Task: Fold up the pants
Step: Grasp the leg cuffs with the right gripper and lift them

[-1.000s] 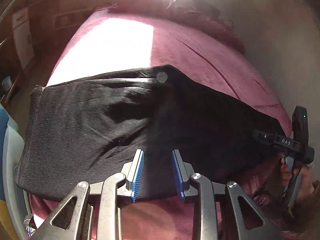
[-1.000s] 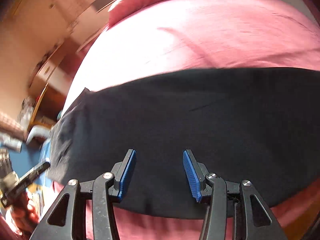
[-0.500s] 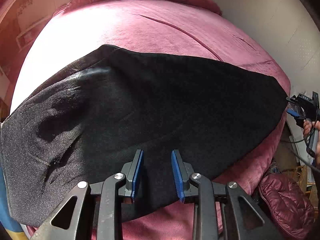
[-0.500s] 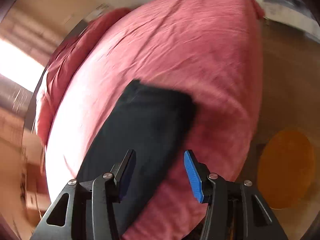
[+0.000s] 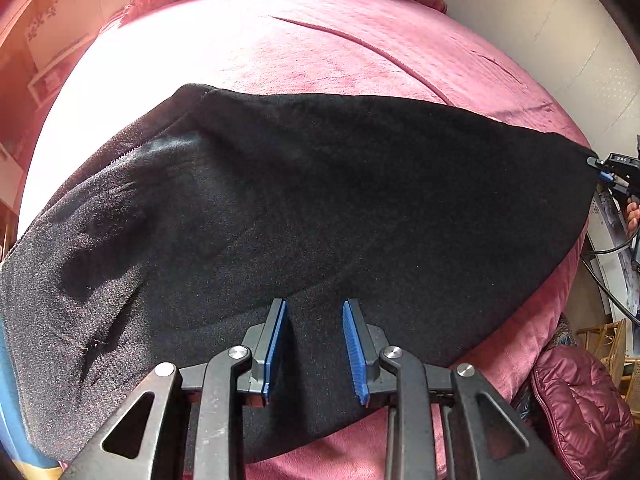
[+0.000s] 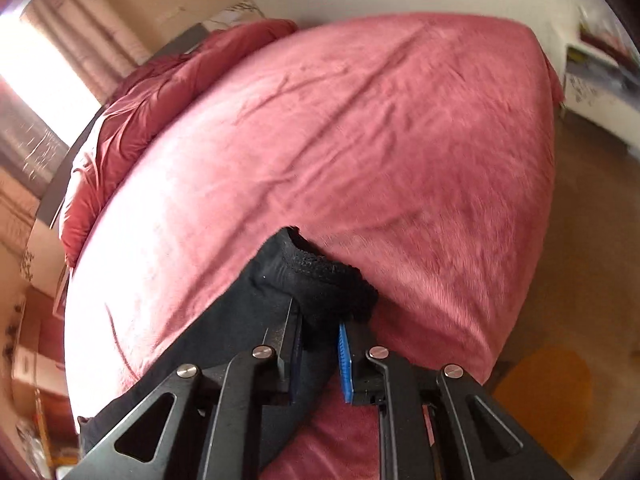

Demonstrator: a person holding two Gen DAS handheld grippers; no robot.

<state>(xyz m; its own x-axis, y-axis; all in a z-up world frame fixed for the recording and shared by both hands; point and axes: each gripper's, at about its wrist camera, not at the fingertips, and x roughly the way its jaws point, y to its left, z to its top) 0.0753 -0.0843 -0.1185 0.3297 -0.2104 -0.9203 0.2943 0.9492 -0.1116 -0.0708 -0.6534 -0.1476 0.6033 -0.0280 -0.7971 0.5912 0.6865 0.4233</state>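
Note:
Black pants [image 5: 300, 208] lie spread across a pink bed [image 5: 320, 48], waist at the left, leg ends at the right. My left gripper [image 5: 316, 332] is open just above the pants' near edge, at mid-length. My right gripper [image 6: 320, 328] has its blue pads closed on the leg ends [image 6: 320, 276] of the pants, which bunch between the jaws. In the left wrist view the right gripper [image 5: 608, 168] shows at the far right tip of the pants.
A rumpled pink duvet [image 6: 132, 120] lies at the head of the bed. A dark red quilted jacket [image 5: 576, 408] sits beside the bed at lower right. An orange round object [image 6: 540, 392] is on the floor. Wall [image 5: 540, 8] runs behind the bed.
My right gripper swung to the leg ends of the pants and closed on them. My left gripper stayed open over the near edge, moving in slightly.

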